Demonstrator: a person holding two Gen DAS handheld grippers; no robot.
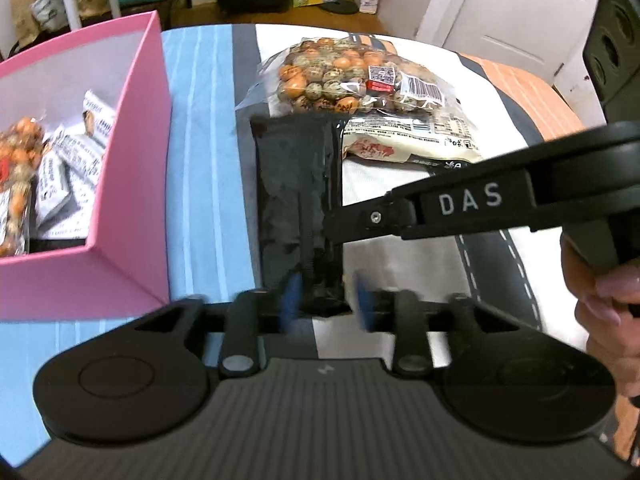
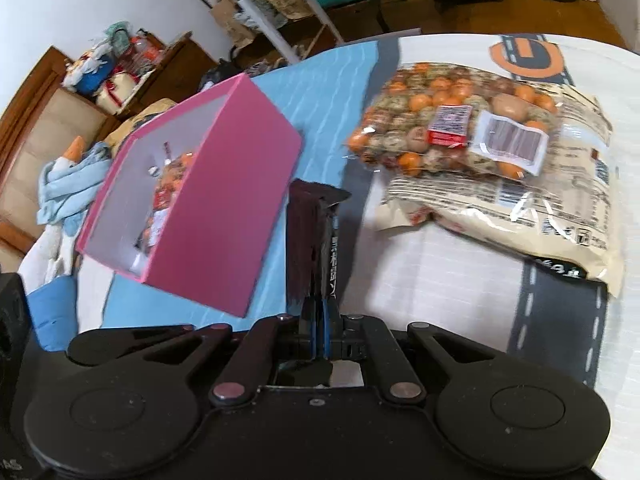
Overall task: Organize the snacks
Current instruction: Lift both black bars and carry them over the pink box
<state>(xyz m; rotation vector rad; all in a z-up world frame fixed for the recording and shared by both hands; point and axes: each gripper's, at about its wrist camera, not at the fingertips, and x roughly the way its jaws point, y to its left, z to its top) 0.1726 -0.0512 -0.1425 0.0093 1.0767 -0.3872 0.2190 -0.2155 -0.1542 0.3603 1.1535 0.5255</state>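
Note:
A long black snack packet (image 1: pixel 298 200) hangs above the table. In the left wrist view its near end lies between the blue pads of my left gripper (image 1: pixel 326 302), which stand apart and do not press on it. My right gripper (image 1: pixel 332 228) reaches in from the right and pinches the packet's side edge. In the right wrist view the dark packet (image 2: pixel 310 240) sticks up out of my shut right gripper (image 2: pixel 320 330). The pink box (image 1: pixel 128 128) (image 2: pixel 224 208) stands to the left and holds white wrapped snacks (image 1: pixel 68 168) and a bag of eggs.
A clear bag of speckled and orange eggs (image 1: pixel 340 76) (image 2: pixel 448 128) lies on a beige snack bag (image 1: pixel 412 140) (image 2: pixel 520 220) at the far right of the table. The cloth (image 1: pixel 200 160) has blue stripes and a road print. A hand (image 1: pixel 600 304) holds the right gripper. Shelves and clutter stand beyond the table.

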